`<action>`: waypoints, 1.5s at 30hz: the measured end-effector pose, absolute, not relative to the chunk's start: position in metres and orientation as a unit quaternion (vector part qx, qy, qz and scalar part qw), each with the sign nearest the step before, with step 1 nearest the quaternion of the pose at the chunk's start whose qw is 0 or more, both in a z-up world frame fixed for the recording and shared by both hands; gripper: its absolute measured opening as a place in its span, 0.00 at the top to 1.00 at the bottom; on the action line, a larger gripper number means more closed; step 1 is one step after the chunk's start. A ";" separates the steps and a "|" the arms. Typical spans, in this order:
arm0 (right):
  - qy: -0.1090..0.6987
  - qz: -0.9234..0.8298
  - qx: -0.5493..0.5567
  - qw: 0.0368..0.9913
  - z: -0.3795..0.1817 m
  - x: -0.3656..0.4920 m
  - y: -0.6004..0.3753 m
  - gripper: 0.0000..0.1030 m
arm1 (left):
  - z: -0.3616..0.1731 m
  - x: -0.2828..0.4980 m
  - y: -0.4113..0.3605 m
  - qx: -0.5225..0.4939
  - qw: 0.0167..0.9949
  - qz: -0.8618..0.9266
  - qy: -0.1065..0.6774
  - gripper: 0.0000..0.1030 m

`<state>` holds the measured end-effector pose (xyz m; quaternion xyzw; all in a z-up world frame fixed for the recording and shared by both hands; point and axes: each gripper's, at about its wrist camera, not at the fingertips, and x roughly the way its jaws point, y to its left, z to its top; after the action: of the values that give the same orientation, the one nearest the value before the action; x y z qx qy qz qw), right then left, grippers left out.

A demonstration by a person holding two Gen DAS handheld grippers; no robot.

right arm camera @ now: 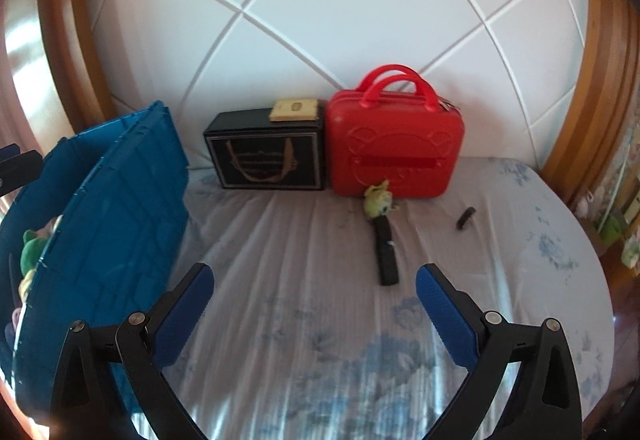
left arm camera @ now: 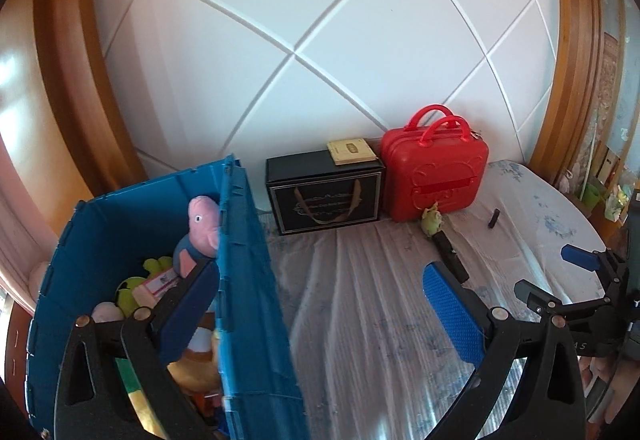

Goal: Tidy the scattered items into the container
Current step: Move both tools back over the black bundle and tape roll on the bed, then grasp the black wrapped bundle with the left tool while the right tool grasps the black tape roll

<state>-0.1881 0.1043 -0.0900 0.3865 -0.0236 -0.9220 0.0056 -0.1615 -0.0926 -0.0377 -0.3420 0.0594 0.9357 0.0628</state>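
Note:
The blue crate (left arm camera: pixel 132 216) stands on the bed at the left, its lid flap (left arm camera: pixel 248 260) raised. It holds several plush toys, among them a pink pig (left arm camera: pixel 204 222). My left gripper (left arm camera: pixel 320 280) is open and holds nothing, one finger over the crate and the other over the sheet. A small green plush (right arm camera: pixel 376 200) lies in front of the red case, with a black strap (right arm camera: pixel 386 256) running from it toward me. A small black item (right arm camera: pixel 466 218) lies to its right. My right gripper (right arm camera: pixel 316 276) hangs open above the sheet, short of the strap and left of it.
A black gift box (right arm camera: pixel 268 156) with a tan booklet (right arm camera: pixel 296 110) on top and a red carry case (right arm camera: pixel 394 148) stand against the white padded headboard (right arm camera: pixel 320 0). The bed's rounded edge (right arm camera: pixel 592 252) drops off at the right, with clutter beyond.

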 end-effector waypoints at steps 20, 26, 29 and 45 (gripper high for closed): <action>0.004 -0.894 0.448 -0.003 -0.222 -0.278 0.328 0.00 | -0.214 -0.258 0.140 -0.437 0.082 0.892 0.080 0.00; 0.007 -0.889 0.459 0.007 -0.277 -0.320 0.367 0.00 | -0.282 -0.288 0.176 -0.454 0.080 0.883 0.090 0.00; 0.019 -0.886 0.463 0.012 -0.304 -0.339 0.376 0.00 | -0.313 -0.300 0.185 -0.466 0.079 0.877 0.088 0.00; -0.001 -0.888 0.456 0.058 -0.374 -0.434 0.419 0.00 | -0.418 -0.353 0.207 -0.500 0.070 0.861 0.057 0.00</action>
<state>-0.4339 0.4190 -0.3744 0.4560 -0.0009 -0.8881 0.0576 -0.3531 0.2068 -0.4185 -0.4999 0.0571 0.8614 0.0700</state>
